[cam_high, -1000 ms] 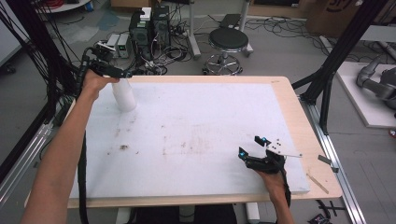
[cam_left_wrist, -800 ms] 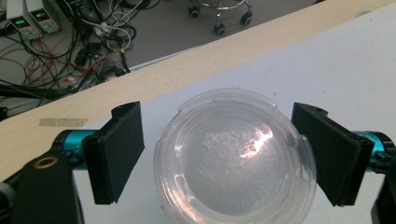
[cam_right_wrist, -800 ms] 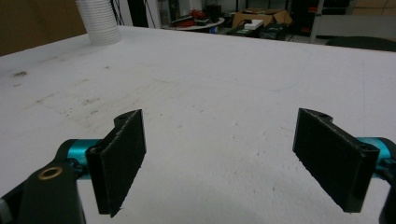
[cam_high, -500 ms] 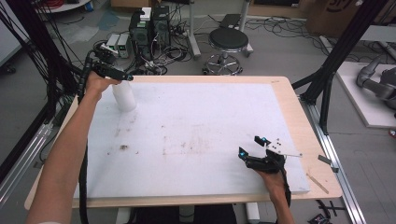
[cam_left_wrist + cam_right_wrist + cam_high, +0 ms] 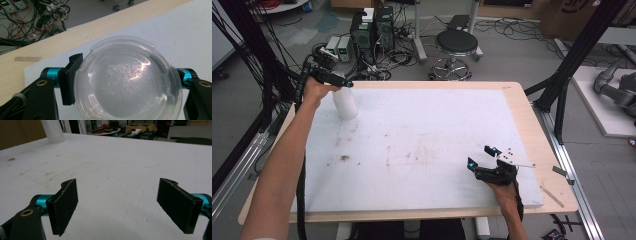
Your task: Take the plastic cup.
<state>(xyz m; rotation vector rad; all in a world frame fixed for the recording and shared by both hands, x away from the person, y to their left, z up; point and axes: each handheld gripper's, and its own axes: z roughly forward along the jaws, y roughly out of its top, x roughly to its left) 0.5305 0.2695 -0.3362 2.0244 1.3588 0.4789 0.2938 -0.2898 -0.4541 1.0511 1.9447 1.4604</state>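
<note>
Your right tongs rest low over the near right part of the white surface, exactly where they sat a second ago, jaws spread wide and holding nothing; in the right gripper view the two black pads stand well apart with bare, scuffed board between them. Nothing on that side has shifted.

The change is at the far left corner of the surface. Your left tongs have edged a little along the top of the stack of white cups, which stands upright just inside that corner, and your hand has settled beside it. The stack itself has not moved from its spot.

From the left gripper view, a clear plastic cup sits mouth-up between the jaws. The left pad lies against its rim; the right pad is hidden behind the cup wall, so you appear to be pinching the cup, though the far contact cannot be confirmed.

Read together, this looks like the moment of taking hold of the top cup, with the lift off the stack not yet begun. The free right tongs sit well apart from the stack, ready to receive or steady.
</note>
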